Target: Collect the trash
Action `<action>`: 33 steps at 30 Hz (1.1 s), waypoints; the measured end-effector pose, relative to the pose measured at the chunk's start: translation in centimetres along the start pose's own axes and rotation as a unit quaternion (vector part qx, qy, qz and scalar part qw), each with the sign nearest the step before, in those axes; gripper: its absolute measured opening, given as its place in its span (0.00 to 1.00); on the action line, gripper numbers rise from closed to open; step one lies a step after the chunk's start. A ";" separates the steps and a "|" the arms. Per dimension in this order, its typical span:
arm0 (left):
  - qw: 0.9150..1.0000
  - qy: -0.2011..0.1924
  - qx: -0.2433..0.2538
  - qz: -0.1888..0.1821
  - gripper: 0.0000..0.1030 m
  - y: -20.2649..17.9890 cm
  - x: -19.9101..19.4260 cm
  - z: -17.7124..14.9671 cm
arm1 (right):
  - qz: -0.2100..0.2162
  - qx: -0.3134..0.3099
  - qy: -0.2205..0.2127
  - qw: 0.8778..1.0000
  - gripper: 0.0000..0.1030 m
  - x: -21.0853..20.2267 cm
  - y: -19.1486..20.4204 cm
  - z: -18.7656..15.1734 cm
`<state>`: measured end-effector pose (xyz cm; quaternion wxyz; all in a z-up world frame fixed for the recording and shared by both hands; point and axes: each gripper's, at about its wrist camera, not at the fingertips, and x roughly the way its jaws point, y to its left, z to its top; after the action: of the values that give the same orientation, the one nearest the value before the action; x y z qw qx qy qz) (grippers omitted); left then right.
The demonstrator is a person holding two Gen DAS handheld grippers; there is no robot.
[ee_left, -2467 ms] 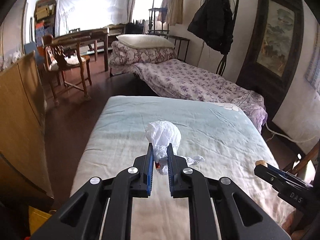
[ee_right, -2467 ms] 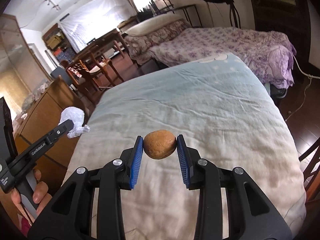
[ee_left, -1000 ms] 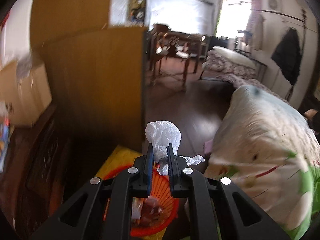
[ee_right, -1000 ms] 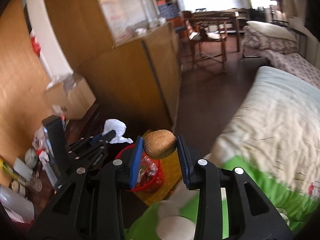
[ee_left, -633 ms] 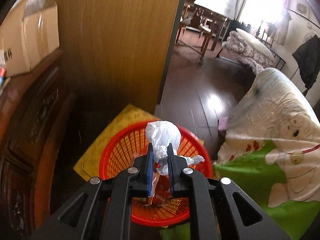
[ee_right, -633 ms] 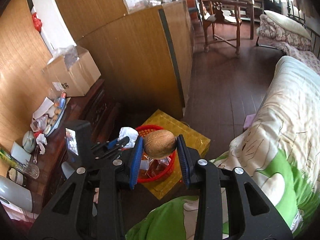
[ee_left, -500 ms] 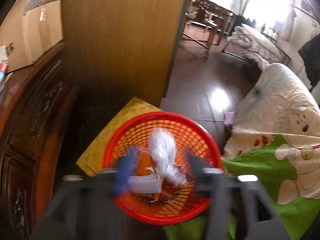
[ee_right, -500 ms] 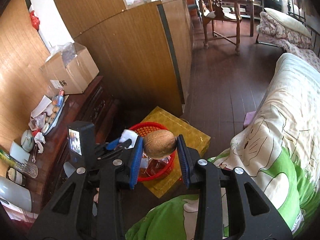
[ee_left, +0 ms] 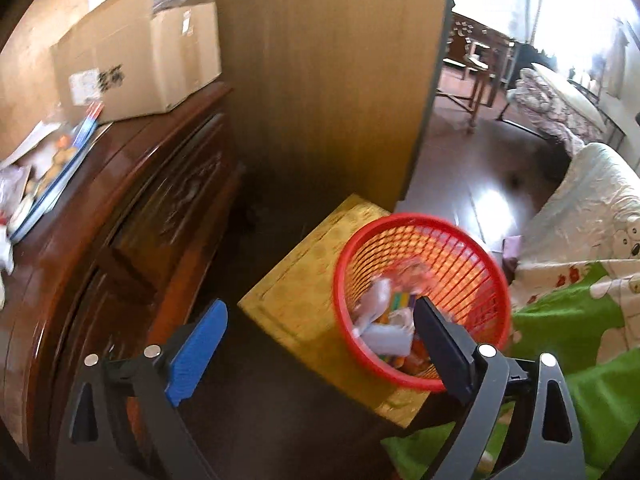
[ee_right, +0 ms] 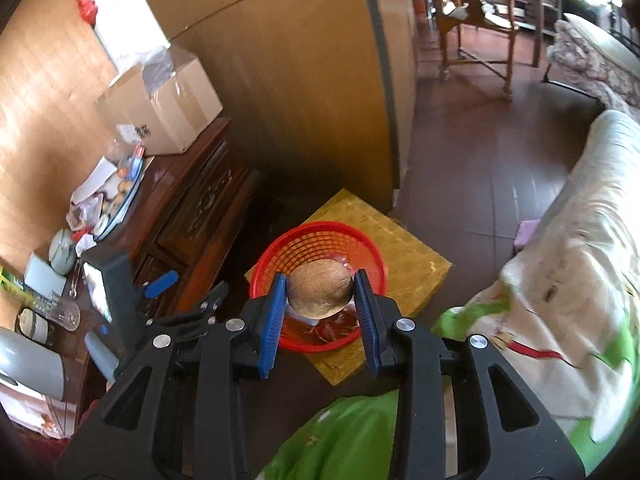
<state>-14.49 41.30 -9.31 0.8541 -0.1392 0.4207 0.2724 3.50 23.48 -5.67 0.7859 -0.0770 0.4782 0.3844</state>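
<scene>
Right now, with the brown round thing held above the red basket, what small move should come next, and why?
Probably open the right gripper and let the brown round thing drop. It is clamped between the blue pads and appears directly over the red basket. The left gripper has its jaws opening with nothing between them.

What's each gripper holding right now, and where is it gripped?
Right gripper: brown round lump, pinched across its sides. Left gripper: nothing, fingers opening.

One red basket (ee_right: pixel 320 236), one cardboard box (ee_right: pixel 176 112), two tools (ee_right: pixel 320 316).
</scene>
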 end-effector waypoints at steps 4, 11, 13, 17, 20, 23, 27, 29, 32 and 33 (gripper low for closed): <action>1.000 0.019 -0.004 0.000 0.90 0.7 0.4 -1.0 | 0.005 -0.011 0.017 1.000 0.35 2.5 1.3 1.0; 1.000 0.016 -0.007 0.003 0.90 0.8 0.6 -1.5 | 0.006 -0.018 0.026 0.999 0.43 6.0 2.3 2.5; 1.000 0.014 -0.009 0.003 0.90 0.9 0.4 -1.4 | 0.002 -0.011 0.022 1.000 0.51 6.4 1.9 2.4; 1.000 0.015 -0.005 0.011 0.91 0.6 0.3 -1.4 | 0.001 -0.003 0.024 1.000 0.51 6.0 0.9 1.2; 1.000 0.020 -0.001 0.012 0.91 0.0 0.2 -1.5 | -0.014 -0.005 0.021 1.000 0.51 5.4 0.4 0.2; 1.000 0.024 0.005 0.005 0.91 -0.6 -0.5 -1.3 | -0.026 -0.009 0.020 0.999 0.51 4.2 -0.2 -1.4; 1.000 0.016 0.024 0.008 0.91 -1.5 -2.2 -1.3 | -0.013 0.001 0.007 1.000 0.58 1.7 -0.9 -3.2; 0.999 0.011 0.034 0.011 0.91 -2.0 -3.3 -1.3 | -0.016 0.003 -0.002 1.000 0.61 0.9 -1.4 -4.0; 0.999 0.005 0.042 0.014 0.91 -2.3 -4.5 -1.2 | -0.025 0.009 -0.010 1.000 0.63 0.1 -1.8 -5.4; 0.999 0.005 0.045 0.016 0.91 -2.6 -4.9 -1.3 | -0.030 0.009 -0.010 0.999 0.63 0.0 -1.9 -5.8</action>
<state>-16.24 36.88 -6.20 0.8532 -0.0951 0.4387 0.2657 0.77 19.29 -9.21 0.8027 -0.0802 0.4709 0.3569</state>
